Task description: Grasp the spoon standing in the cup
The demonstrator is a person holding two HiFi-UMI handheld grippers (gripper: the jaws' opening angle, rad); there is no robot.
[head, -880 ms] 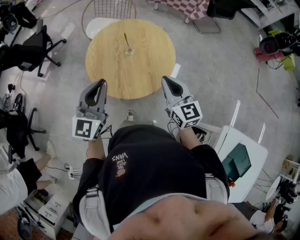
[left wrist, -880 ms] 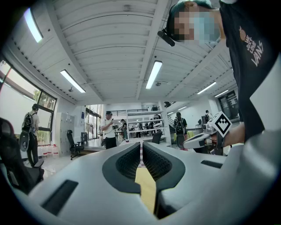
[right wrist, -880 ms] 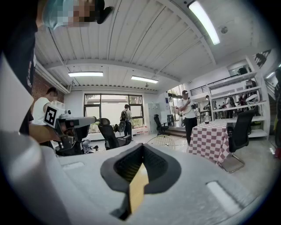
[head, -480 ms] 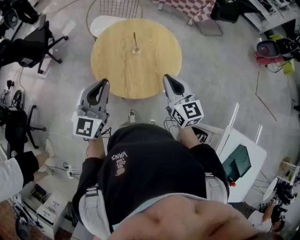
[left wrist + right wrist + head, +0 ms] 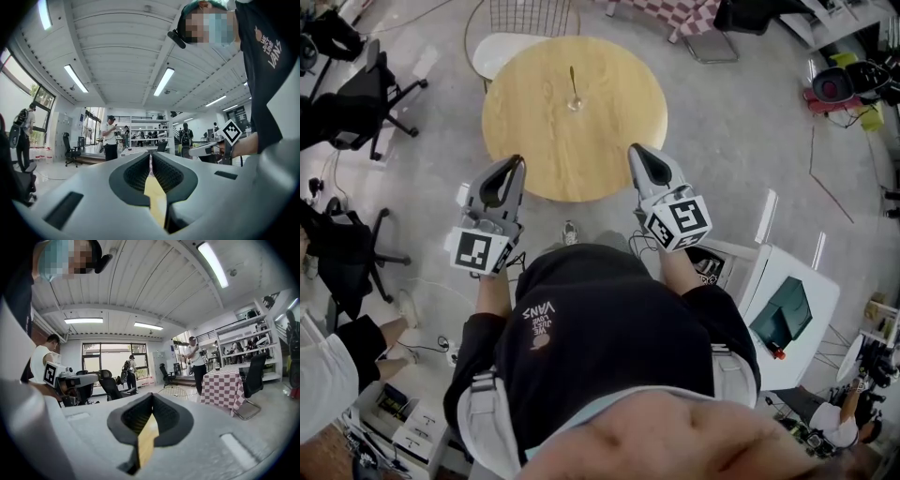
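A clear cup (image 5: 575,102) stands on the far half of a round wooden table (image 5: 581,150), with a metal spoon (image 5: 572,80) upright in it and leaning slightly left. My left gripper (image 5: 514,162) is held at the table's near left edge, its jaws shut and empty. My right gripper (image 5: 636,150) is at the near right edge, also shut and empty. Both are well short of the cup. In the left gripper view the jaws (image 5: 150,157) meet with nothing between them. The right gripper view shows its jaws (image 5: 151,400) likewise closed, and neither view shows the cup.
A white wire-backed chair (image 5: 504,45) stands behind the table. Black office chairs (image 5: 366,94) are at the left, and a white cabinet (image 5: 787,314) at the right. A checkered table (image 5: 225,385) and several people stand farther off in the room.
The table and cup have slid a little to the right in the head view. Both grippers keep nearly the same place and stay shut.
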